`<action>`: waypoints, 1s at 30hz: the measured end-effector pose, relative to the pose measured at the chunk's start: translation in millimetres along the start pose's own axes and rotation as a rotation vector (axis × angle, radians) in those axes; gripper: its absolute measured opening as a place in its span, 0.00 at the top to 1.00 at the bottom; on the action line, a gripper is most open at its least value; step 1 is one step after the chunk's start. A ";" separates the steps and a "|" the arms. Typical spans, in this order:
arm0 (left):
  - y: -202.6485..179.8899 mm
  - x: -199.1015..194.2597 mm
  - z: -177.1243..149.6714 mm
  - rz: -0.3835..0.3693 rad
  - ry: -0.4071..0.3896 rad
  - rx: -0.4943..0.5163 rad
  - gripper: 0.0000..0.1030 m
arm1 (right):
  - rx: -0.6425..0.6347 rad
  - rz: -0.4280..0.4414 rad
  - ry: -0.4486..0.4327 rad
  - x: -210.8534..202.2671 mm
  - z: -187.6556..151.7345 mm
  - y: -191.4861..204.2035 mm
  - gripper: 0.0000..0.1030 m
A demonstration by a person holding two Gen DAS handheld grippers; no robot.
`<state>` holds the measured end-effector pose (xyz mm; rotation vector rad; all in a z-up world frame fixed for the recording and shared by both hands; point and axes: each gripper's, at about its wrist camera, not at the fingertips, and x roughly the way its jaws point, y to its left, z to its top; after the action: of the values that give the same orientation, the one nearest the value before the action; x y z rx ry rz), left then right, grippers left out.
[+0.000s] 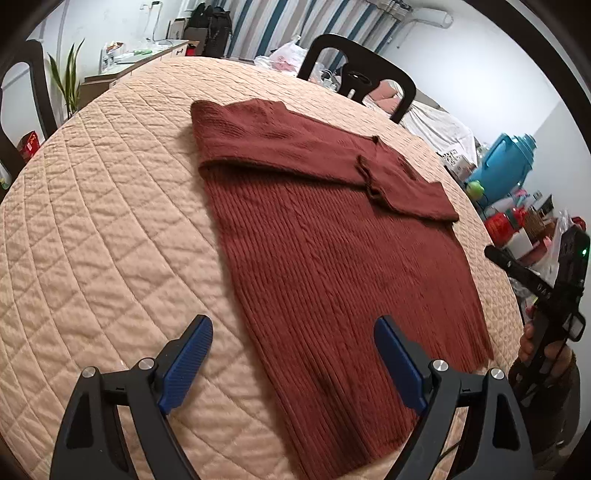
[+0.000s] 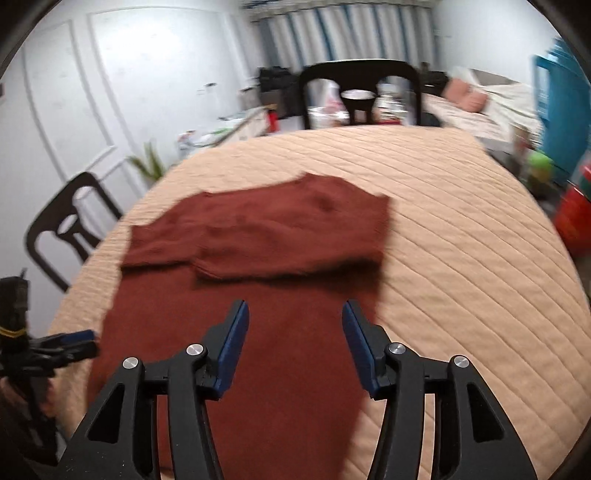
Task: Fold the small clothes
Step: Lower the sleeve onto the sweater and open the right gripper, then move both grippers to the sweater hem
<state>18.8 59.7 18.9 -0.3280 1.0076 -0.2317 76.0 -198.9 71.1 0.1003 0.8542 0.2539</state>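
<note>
A rust-red knit sweater (image 1: 332,236) is lying flat on the quilted table (image 1: 110,221), sleeves folded across its far part, with bare quilt lying open to its left and right. The left gripper (image 1: 293,363) and right gripper (image 2: 295,345) are both hovering spread over its near hem, pinching nothing. A black chair (image 1: 354,74) is standing beyond the far edge.

- Quilted beige cover (image 1: 110,206) spread over the table.
- Black chair (image 1: 360,70) at the far edge; second black chair (image 2: 70,229) at the left side.
- Green plant (image 1: 68,79) near the white wall.
- Striped curtains (image 1: 273,26) at the back.
- Blue container (image 1: 508,162) and red items (image 1: 498,223) to the right.
</note>
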 end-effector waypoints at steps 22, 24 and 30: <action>-7.2 -24.3 -45.9 0.081 0.019 0.063 0.13 | 0.043 -0.085 0.079 -21.5 -78.7 -11.5 0.42; -6.5 -26.0 -48.2 0.086 0.015 0.060 0.16 | 0.042 -0.076 0.079 -22.1 -81.6 -10.0 0.42; -3.6 -29.9 -51.5 0.114 -0.004 0.048 0.28 | 0.053 -0.067 0.059 -24.7 -87.2 -11.2 0.42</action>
<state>-40.8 58.1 18.4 -0.2264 1.0113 -0.1524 -3.5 -217.3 30.1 0.1145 0.9211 0.1722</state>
